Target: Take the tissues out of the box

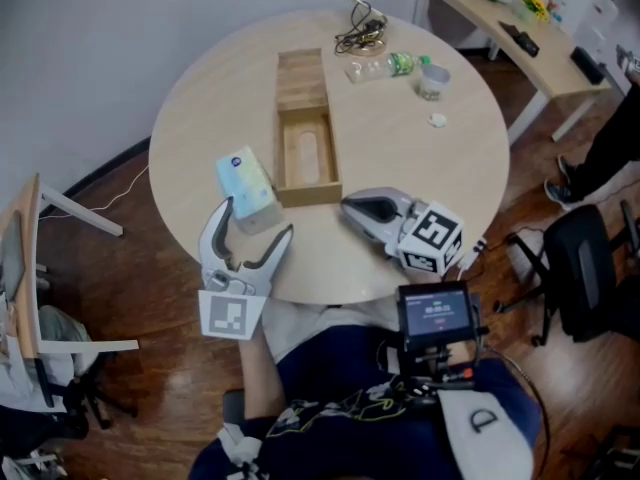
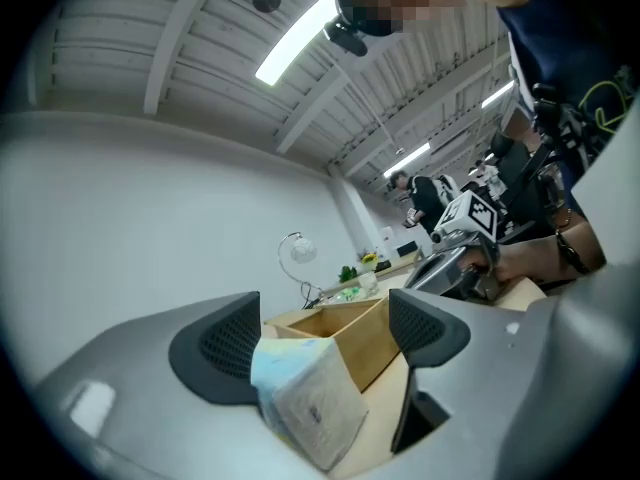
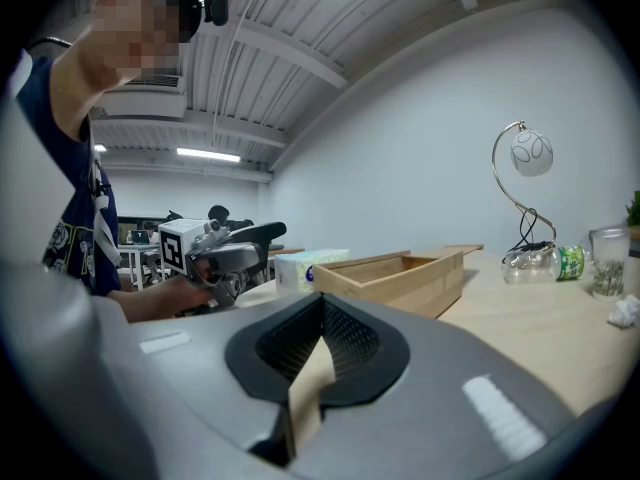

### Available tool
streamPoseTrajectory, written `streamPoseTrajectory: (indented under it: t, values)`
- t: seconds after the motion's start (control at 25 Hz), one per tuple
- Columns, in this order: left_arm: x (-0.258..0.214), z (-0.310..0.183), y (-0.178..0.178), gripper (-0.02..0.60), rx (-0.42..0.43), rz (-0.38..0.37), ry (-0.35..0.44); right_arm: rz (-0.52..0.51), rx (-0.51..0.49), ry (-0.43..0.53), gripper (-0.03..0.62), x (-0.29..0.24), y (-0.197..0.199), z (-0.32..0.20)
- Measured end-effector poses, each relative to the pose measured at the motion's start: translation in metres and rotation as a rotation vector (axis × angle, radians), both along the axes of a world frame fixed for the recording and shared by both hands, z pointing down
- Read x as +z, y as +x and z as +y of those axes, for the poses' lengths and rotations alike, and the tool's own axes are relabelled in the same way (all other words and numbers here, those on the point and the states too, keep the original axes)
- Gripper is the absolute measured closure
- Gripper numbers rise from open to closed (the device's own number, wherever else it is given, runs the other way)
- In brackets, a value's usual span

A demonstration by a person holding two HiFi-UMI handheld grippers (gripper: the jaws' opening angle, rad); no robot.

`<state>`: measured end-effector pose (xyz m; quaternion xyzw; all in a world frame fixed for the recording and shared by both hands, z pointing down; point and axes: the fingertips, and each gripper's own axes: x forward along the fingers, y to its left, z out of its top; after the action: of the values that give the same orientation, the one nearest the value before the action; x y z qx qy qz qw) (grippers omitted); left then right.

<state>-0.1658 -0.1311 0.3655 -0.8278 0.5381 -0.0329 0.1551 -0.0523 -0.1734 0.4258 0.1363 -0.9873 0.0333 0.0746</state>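
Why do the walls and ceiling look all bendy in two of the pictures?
Left gripper view: a wide lens curves the ceiling beams and darkens the corners; the strip light glares white. Right gripper view: same curving and dark corners. Head view: the table looks nearly undistorted and evenly lit.

The long open wooden box [image 1: 305,153] is free from above, walled all round. The pale blue tissue pack [image 1: 246,185] stands just outside its near left corner, between the left hand-held gripper's [image 1: 257,220] parted jaws. Right of the box the round pale counter [image 1: 400,168] lies bare up to the clear plastic bottle [image 1: 385,66] and glass cup [image 1: 433,81].
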Motion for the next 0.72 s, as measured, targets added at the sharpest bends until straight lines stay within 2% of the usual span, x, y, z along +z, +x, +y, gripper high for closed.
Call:
streamPoseTrajectory:
  t: [0.04, 0.12, 0.2, 0.4, 0.48, 0.6, 0.72]
  values:
    - [0.000, 0.004, 0.007, 0.172, 0.046, -0.025, 0.012, 0.003, 0.000, -0.003, 0.597, 0.002, 0.000, 0.000]
    - [0.007, 0.013, 0.023, 0.173, 0.133, -0.165, 0.024, 0.011, -0.004, -0.008, 0.597, 0.004, 0.000, 0.001]
    - [0.017, 0.018, 0.037, 0.173, 0.167, -0.271, 0.020, 0.010, -0.011, -0.004, 0.597, 0.004, 0.001, 0.001]
    - [0.030, 0.029, 0.066, 0.173, 0.214, -0.382, 0.042, 0.005, -0.003, -0.004, 0.597, -0.001, 0.001, 0.000]
    - [0.031, 0.031, 0.069, 0.175, 0.219, -0.390, 0.055, 0.010, -0.009, -0.003, 0.597, 0.001, 0.001, 0.001]
    - [0.025, 0.031, 0.060, 0.194, 0.228, -0.327, 0.063, 0.005, -0.019, -0.003, 0.597, 0.004, 0.000, -0.001]
    - [0.018, 0.035, 0.041, 0.303, 0.270, -0.226, 0.052, -0.002, -0.020, -0.002, 0.597, 0.008, 0.001, -0.002]
